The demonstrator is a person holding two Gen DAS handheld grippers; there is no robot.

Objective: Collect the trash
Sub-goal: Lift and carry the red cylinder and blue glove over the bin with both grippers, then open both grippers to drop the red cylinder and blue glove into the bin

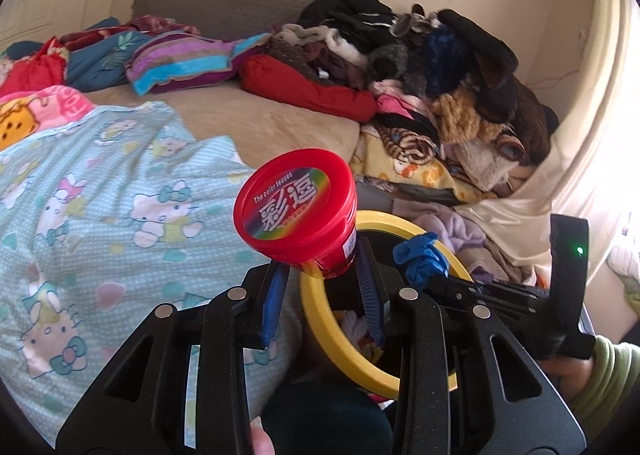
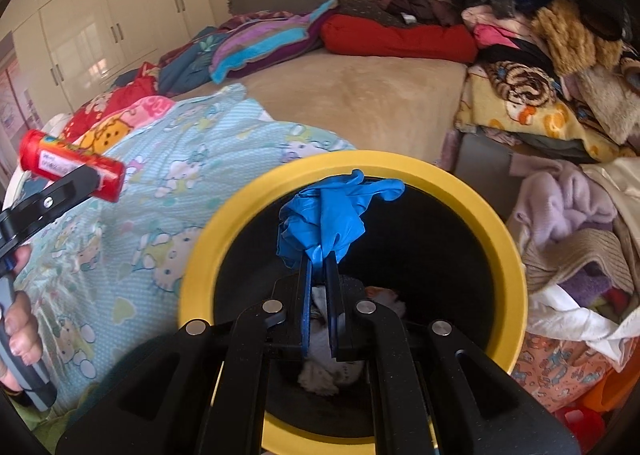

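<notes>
**Left wrist view and right wrist view: both claws loaded at the bin**

Left wrist view. The left gripper [image 1: 320,287] is clenched on a red tub [image 1: 298,211], its blue pads pressing the tub's lower body from both sides. The tub tilts so that its red lid, bearing a rainbow label with white characters, faces the camera. Directly behind the tub stands the yellow-rimmed bin [image 1: 320,319], partly hidden by the gripper frame. The right gripper [image 1: 444,275] enters from the right, held by a hand [image 1: 576,379] in a green sleeve, and carries a crumpled blue glove [image 1: 420,257] above the bin rim. A light blue cartoon-print quilt [image 1: 100,207] covers the bed at left. A pile of clothes [image 1: 432,95] lies at the far right of the bed, with a red cushion [image 1: 308,89] in front of it.

Right wrist view. The right gripper [image 2: 320,255] is closed tight on the blue glove [image 2: 332,207], which bunches upward from the fingertips. The glove hangs over the open mouth of the bin [image 2: 516,255], whose interior is black; pale crumpled waste lies at its bottom. At the left edge, the left gripper [image 2: 90,177] grasps the red tub [image 2: 68,165] well apart from the bin, over the quilt [image 2: 160,183]. Fingers of the person's left hand [image 2: 22,331] wrap the grey handle below. Cream wardrobe doors [image 2: 100,15] stand behind the bed.
</notes>
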